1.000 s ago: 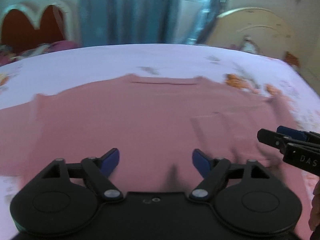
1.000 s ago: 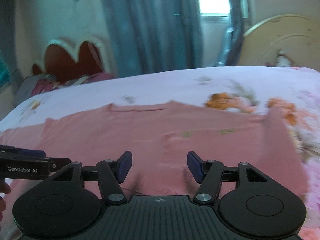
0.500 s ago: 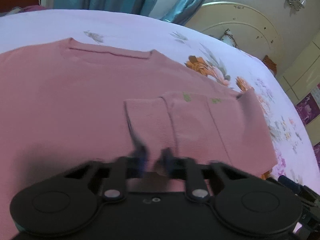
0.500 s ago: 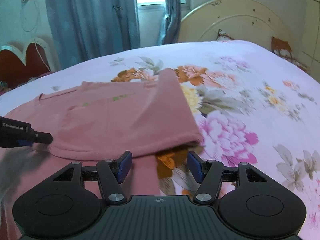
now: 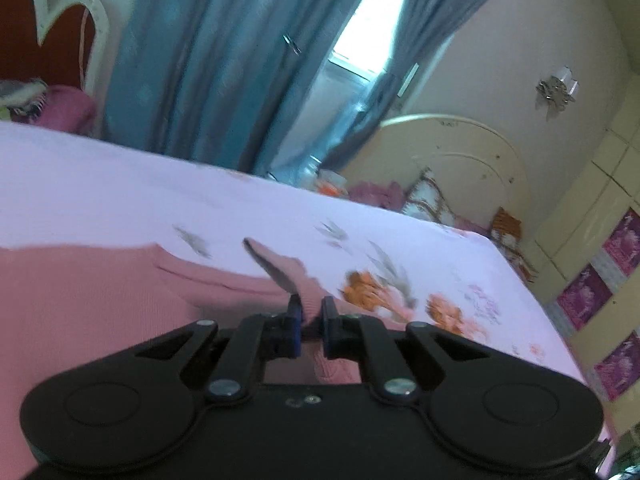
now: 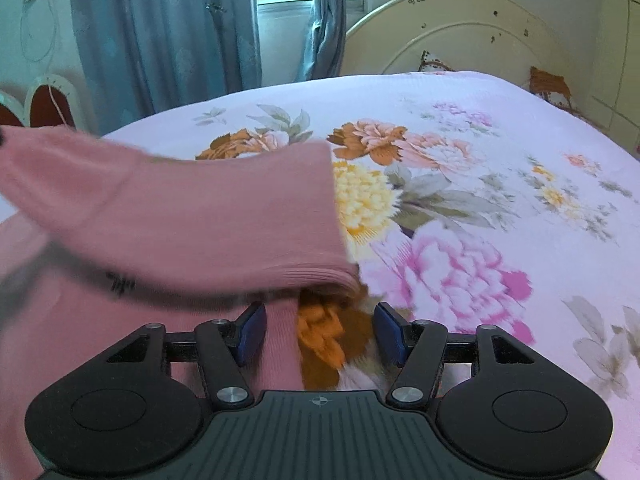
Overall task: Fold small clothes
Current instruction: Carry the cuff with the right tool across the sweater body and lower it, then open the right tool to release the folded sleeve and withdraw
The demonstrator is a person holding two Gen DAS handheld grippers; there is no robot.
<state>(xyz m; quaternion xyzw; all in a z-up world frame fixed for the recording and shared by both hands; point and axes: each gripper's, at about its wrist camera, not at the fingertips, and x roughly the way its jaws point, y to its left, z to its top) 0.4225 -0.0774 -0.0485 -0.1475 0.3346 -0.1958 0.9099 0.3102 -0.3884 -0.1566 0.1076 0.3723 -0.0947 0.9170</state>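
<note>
Left-wrist view takes in a bed (image 5: 100, 184) under a pale floral sheet, with blue curtains (image 5: 224, 60) and a cream headboard (image 5: 452, 152) behind it, and across the near part of the sheet a pink top (image 5: 80, 300) lies spread, its neckline toward the curtains. The left tool (image 5: 311, 322) is clenched on a bunched piece of that top, apparently a sleeve end, which stands up from between the blue pads as a ridge clear of the garment's body. From the right-wrist view the same sleeve (image 6: 192, 220) hangs in the air as a broad pink band across the left half of the picture, its ribbed cuff (image 6: 332, 276) drooping just ahead of the right tool (image 6: 320, 334), whose pads stand released with nothing pressed between them; below that gap show the top's side edge and an orange printed flower (image 6: 320, 332). The fold looks barely begun: one sleeve raised, the body flat. The chief risk, as a judgement, lies in the left grip, which holds only a narrow pinch of soft knit; a quick swing across the body could let the cloth slide out and drop short and crooked. Pulling too hard could instead drag the whole top over the smooth sheet and wrinkle it, since the right tool pins nothing down. The loose cuff could also curl under itself on landing.
</note>
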